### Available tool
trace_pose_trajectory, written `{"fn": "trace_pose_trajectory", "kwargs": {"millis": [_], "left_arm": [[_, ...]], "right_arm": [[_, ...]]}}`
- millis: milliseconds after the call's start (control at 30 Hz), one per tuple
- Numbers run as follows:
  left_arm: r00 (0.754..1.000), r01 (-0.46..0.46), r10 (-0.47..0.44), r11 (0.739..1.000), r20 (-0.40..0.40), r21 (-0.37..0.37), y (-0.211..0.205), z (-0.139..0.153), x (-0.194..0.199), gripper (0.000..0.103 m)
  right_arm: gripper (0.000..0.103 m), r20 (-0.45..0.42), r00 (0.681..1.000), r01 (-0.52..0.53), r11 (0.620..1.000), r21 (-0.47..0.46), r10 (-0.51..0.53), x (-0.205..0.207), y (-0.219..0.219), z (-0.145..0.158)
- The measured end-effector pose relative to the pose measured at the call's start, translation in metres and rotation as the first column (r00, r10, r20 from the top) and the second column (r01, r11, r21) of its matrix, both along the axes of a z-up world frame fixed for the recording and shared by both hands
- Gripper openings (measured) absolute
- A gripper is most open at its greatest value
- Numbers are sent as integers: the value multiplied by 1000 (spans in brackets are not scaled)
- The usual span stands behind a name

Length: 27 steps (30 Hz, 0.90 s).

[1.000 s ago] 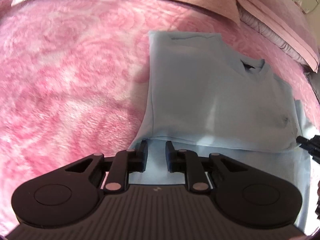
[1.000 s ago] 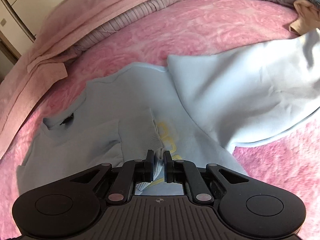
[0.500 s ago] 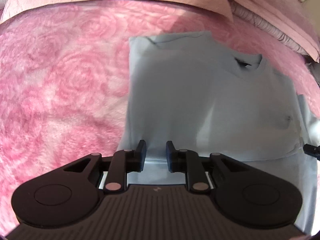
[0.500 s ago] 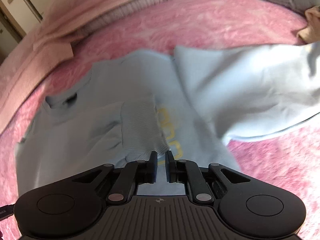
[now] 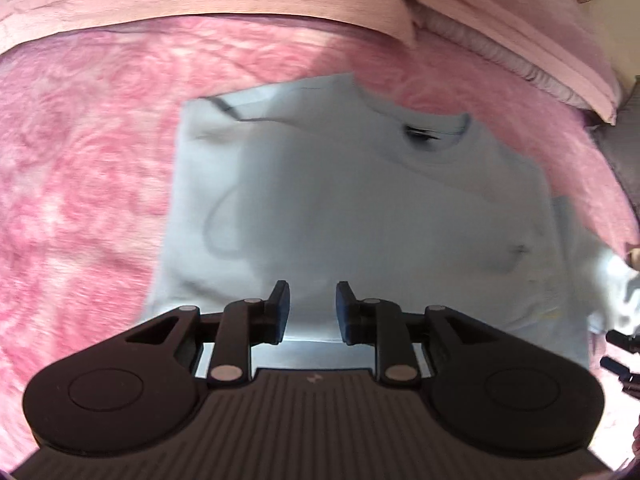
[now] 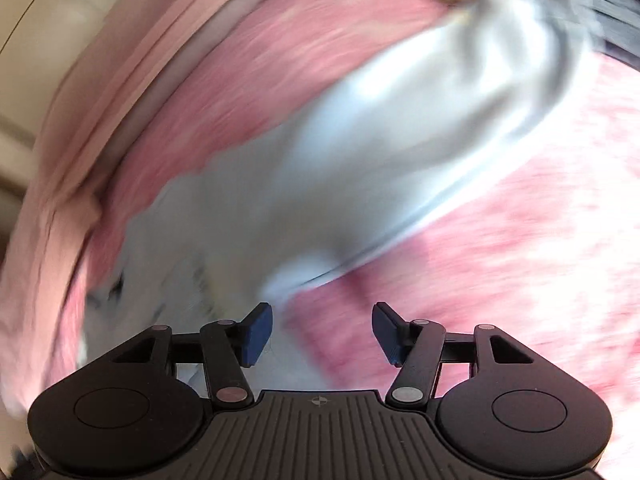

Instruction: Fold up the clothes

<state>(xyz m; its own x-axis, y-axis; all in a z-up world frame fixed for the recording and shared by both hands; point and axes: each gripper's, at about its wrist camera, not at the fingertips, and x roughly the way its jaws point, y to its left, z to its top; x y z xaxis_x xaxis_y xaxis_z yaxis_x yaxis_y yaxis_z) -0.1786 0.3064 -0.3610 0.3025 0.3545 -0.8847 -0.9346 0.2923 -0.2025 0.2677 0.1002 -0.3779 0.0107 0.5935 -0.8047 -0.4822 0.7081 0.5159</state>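
Both claws empty: left gripper jaws part-open over pale-blue cotton sweatshirt on fluffy pink rose-pattern blanket; right gripper jaws wide apart, view blurred.

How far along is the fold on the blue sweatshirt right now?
Done: one side of the light blue sweatshirt lies folded in, with a straight edge against the pink blanket. In hand: nothing; the left tongs and right tongs are both open and empty. Left: the other sleeve lies spread, and the final folds.
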Motion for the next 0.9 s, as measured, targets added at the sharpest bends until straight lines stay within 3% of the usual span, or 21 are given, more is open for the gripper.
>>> {"fn": "trace_pose_trajectory", "kwargs": {"millis": [200, 433, 533, 567, 600, 633, 733, 800, 900], "left_arm": [[1000, 15, -15, 1000, 9, -18, -7, 4, 19, 20], [1000, 6, -6, 1000, 6, -21, -4, 5, 29, 21], [1000, -5, 5, 1000, 17, -22, -4, 8, 26, 21], [1000, -9, 9, 1000, 20, -22, -5, 8, 25, 21], [1000, -14, 14, 1000, 21, -21, -5, 9, 23, 21], [1000, -23, 23, 1000, 20, -20, -5, 9, 20, 21], [998, -58, 59, 998, 33, -30, -6, 10, 6, 21], [995, -84, 86, 996, 48, -37, -7, 11, -7, 21], [990, -124, 126, 991, 60, -46, -11, 13, -27, 21]], "right_arm": [[59, 30, 963, 265, 963, 47, -266, 83, -68, 8], [59, 66, 901, 418, 899, 132, -428, 150, -91, 0], [59, 135, 912, 377, 922, 92, -386, 159, -80, -8], [52, 137, 919, 363, 929, 70, -370, 160, -75, -12], [35, 152, 927, 338, 939, 62, -344, 158, -69, -12], [3, 167, 933, 313, 948, 55, -318, 156, -64, -13], [3, 334, 917, 241, 970, -22, -220, 137, -37, 5], [3, 475, 872, 157, 987, -40, -120, 110, -9, 30], [3, 615, 787, -22, 999, -25, 32, 55, 38, 69]]}}
